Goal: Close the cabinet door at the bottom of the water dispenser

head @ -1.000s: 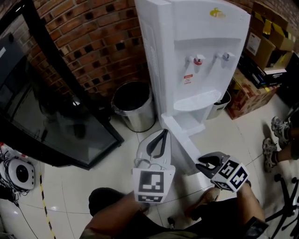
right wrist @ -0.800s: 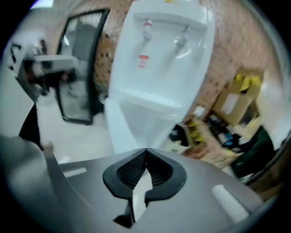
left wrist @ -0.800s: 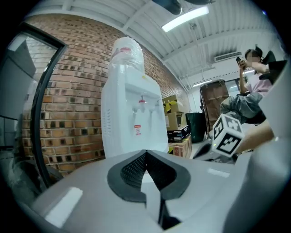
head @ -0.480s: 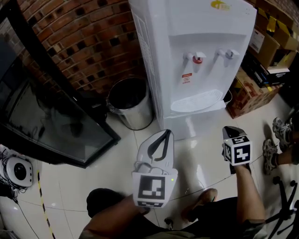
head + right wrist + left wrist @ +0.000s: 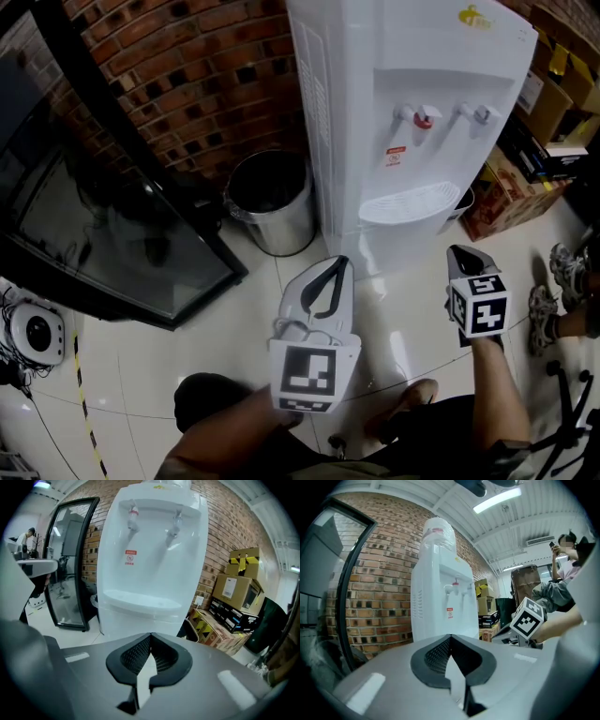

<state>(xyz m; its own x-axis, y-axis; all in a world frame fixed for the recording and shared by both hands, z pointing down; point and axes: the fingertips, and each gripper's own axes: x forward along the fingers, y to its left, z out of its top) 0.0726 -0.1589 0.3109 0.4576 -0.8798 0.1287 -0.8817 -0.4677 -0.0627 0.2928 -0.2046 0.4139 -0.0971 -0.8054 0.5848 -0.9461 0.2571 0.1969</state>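
Observation:
The white water dispenser (image 5: 412, 112) stands against the brick wall. Its bottom cabinet door (image 5: 403, 246) lies flush with the body, shut. My left gripper (image 5: 339, 262) hovers over the floor in front of the dispenser's left corner, jaws shut and empty. My right gripper (image 5: 461, 251) hangs to the right of the door, apart from it, also shut on nothing. In the right gripper view the closed door (image 5: 136, 620) fills the space beyond the shut right gripper (image 5: 151, 634). The left gripper view shows the dispenser (image 5: 436, 592) ahead of the left gripper (image 5: 450, 637).
A steel trash can (image 5: 272, 202) stands left of the dispenser. A black glass-fronted cabinet (image 5: 103, 234) fills the left side. Cardboard boxes (image 5: 525, 178) are stacked at the right, with a small bin (image 5: 466, 202) beside the dispenser. A person's shoes (image 5: 562, 272) show at the far right.
The cabinet door swung from wide open to shut. My right gripper moved rightward away from the door and its jaws closed. The left gripper barely moved.

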